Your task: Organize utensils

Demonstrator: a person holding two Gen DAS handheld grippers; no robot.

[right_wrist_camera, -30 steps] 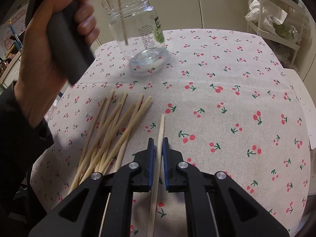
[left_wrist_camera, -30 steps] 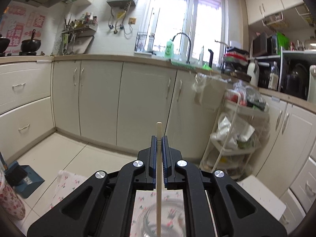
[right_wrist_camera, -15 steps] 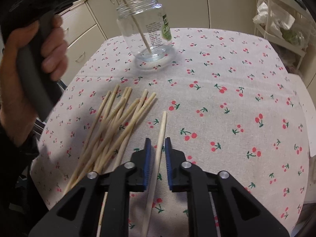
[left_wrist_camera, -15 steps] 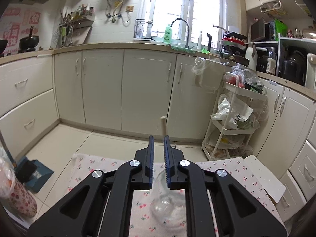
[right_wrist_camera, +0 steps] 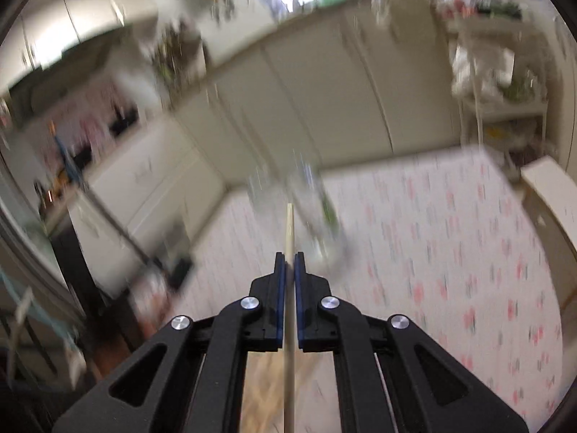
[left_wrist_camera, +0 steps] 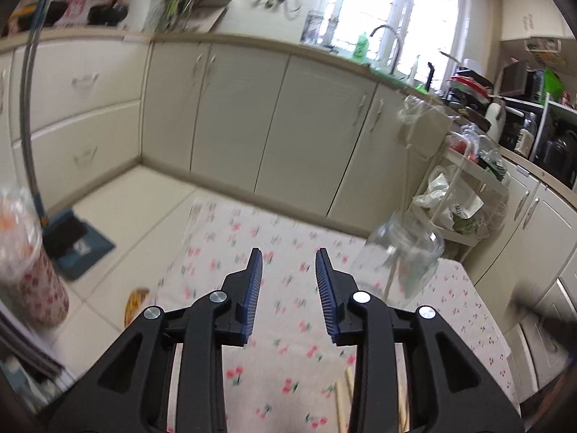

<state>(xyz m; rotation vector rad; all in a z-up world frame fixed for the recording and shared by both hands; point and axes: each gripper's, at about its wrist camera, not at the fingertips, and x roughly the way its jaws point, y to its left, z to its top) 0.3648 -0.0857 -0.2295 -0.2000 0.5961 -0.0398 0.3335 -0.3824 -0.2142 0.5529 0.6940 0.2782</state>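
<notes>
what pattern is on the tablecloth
Small red cherries with green leaves on a pale tablecloth, clearest in the left wrist view.

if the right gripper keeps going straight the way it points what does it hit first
Probably the glass jar, which sits just ahead and slightly right of the chopstick held in the right gripper. The frame is blurred, so depth is uncertain; it might pass by on the left.

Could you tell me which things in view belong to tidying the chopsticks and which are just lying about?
Part of the job:
right gripper, shut on a chopstick
left gripper, open and empty
glass jar
loose chopsticks on the tablecloth

Just lying about:
dustpan
storage cart
green bottle
</notes>
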